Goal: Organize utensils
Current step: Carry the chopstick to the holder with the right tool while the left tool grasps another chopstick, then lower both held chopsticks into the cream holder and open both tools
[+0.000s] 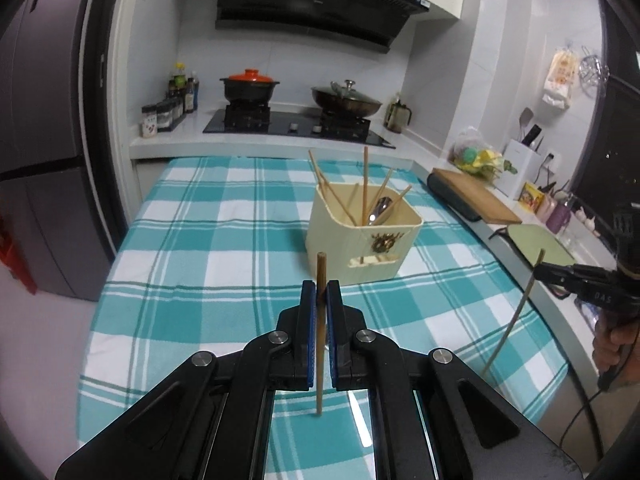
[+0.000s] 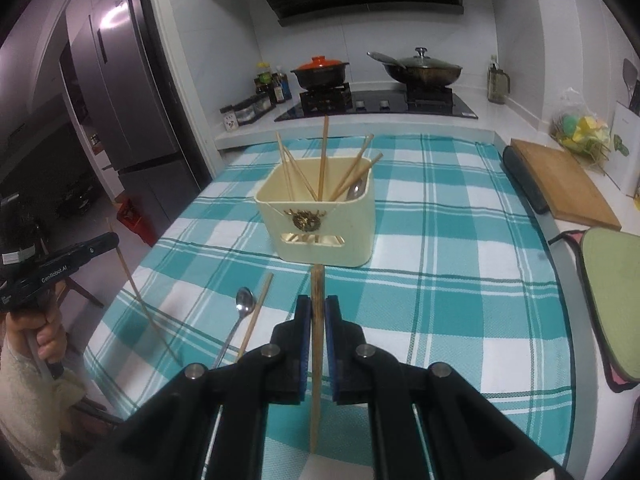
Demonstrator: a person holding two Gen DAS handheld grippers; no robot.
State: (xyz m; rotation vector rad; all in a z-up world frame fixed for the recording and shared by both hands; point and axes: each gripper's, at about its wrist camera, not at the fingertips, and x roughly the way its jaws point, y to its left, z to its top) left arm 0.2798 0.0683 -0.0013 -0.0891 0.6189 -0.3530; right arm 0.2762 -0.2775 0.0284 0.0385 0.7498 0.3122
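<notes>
Wooden chopstick [image 1: 320,332] pinched upright in left gripper [image 1: 320,300], jaws closed tight on the slim shaft; same with right gripper [image 2: 318,316], clamped on a second chopstick [image 2: 317,360], both short of the cream holder [image 2: 320,224] on the checked cloth over the counter [image 2: 460,280]. Smooth, thin round sticks against flat blue pads [image 1: 307,304]: likely to swivel or slip during the lift, or to strike the leaning chopsticks [image 2: 323,160] already inside and miss the rounded plastic rim. Steel spoon [image 2: 240,316] and one more chopstick [image 2: 256,316] lying loose on the woven cloth, near the holder, not yet sorted.
</notes>
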